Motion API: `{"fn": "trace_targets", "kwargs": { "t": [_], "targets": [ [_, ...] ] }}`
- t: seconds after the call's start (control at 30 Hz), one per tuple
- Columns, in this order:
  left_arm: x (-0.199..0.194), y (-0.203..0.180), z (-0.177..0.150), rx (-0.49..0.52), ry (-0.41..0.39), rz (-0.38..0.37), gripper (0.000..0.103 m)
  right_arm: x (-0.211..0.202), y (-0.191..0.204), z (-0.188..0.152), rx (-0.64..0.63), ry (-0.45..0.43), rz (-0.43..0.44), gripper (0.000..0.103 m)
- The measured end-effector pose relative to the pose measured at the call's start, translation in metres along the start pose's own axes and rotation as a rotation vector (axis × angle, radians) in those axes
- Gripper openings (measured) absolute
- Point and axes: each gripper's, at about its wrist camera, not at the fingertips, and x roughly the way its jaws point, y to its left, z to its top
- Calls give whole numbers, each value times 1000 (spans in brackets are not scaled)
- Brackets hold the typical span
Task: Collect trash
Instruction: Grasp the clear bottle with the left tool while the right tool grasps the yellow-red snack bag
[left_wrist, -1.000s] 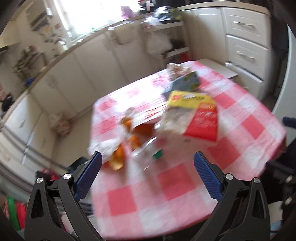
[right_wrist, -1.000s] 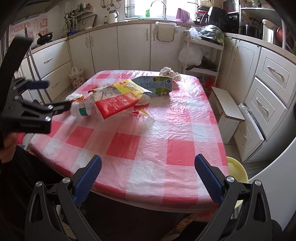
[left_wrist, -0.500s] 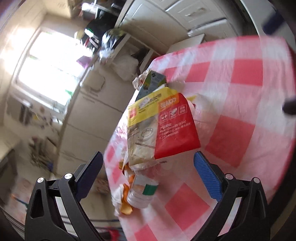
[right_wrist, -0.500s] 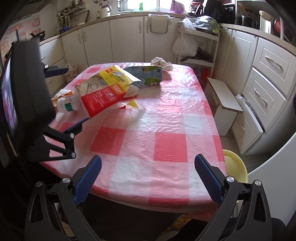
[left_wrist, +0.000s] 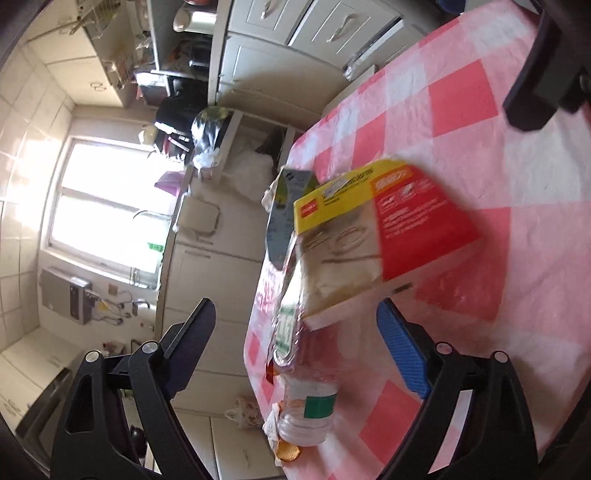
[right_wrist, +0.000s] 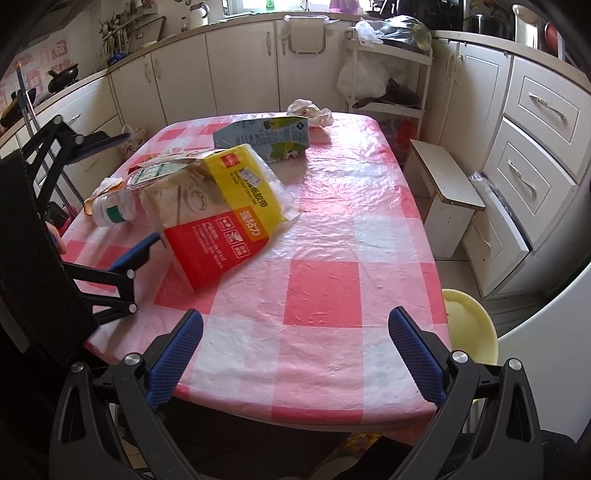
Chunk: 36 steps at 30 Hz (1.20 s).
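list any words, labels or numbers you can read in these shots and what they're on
None can be quoted with confidence.
Yellow and red bag: Chinese print and icons, too blurred to read.
Milk carton: a small dark logo, print too small.
Plastic bottle: green and white label, illegible.

Red-and-white checked tablecloth (right_wrist: 325, 288), yellow-and-red package (right_wrist: 229, 206), pale blue carton (right_wrist: 266, 138), yellow stool (right_wrist: 469, 325).

left gripper (left_wrist: 295, 325): black frame | blue ribbed pads | silver screws || right gripper (right_wrist: 295, 343): same build
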Motion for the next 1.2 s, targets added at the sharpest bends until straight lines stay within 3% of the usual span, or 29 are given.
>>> {"fn": "trace_targets", "kwargs": {
  "t": [0.2,0.33,0.47,0.53,0.67,0.73,0.87,1.0,1.2],
  "targets": [
    [13,67,-24,-385,108,-213,86,2,9,10,-20,-31,41,96],
    [30,105,-47,-648,155,-373,86,12,47,27,-169,-56,66,96],
    [56,113,-61,-756,201,-492,86,42,75,46,-293,-46,45,96],
    [64,106,-63,-779,233,-519,86,59,77,52,-298,-21,55,93],
    [75,103,-62,-808,249,-574,86,79,63,56,-224,24,105,45],
    [81,101,-58,-809,260,-599,86,77,59,56,-207,19,122,31],
    [83,97,-55,-835,275,-715,68,63,52,54,-185,-15,157,11],
    [78,92,-48,-832,255,-775,63,48,45,47,-147,-28,188,7],
    [83,84,-26,-782,262,-711,63,33,36,42,-115,-43,219,5]
  ]
}}
